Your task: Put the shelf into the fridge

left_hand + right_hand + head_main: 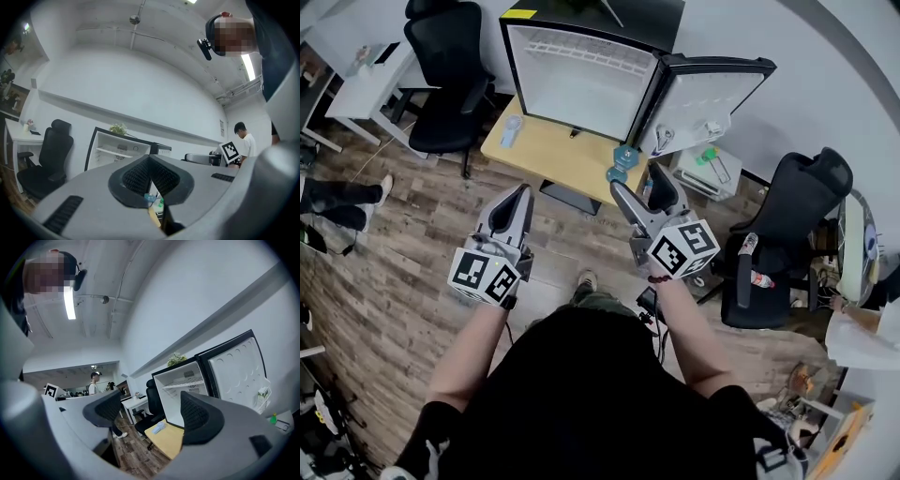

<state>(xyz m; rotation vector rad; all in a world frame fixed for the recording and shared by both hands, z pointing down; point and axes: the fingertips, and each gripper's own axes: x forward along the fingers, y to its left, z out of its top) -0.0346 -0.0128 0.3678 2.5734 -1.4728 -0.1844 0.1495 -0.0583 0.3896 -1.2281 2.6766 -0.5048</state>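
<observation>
A small black fridge [581, 80] stands open on a light wooden table [553, 155], its door [712, 98] swung out to the right. A white wire shelf [581, 49] sits high inside the white cavity; the same shelf [183, 385] shows in the right gripper view. Both grippers hover above the floor, short of the table. My left gripper [522, 195] is shut with nothing in it, its tips meeting [150, 158]. To its right, my right gripper [643, 187] stands open and empty, framing the fridge [185, 390] between its fingers [199, 416].
A light blue item [511, 131] and teal items [623, 161] lie on the table. Black office chairs stand at the left [445, 84] and right [787, 234]. A white desk [356, 84] is far left. A person's legs [337, 197] are at the left edge.
</observation>
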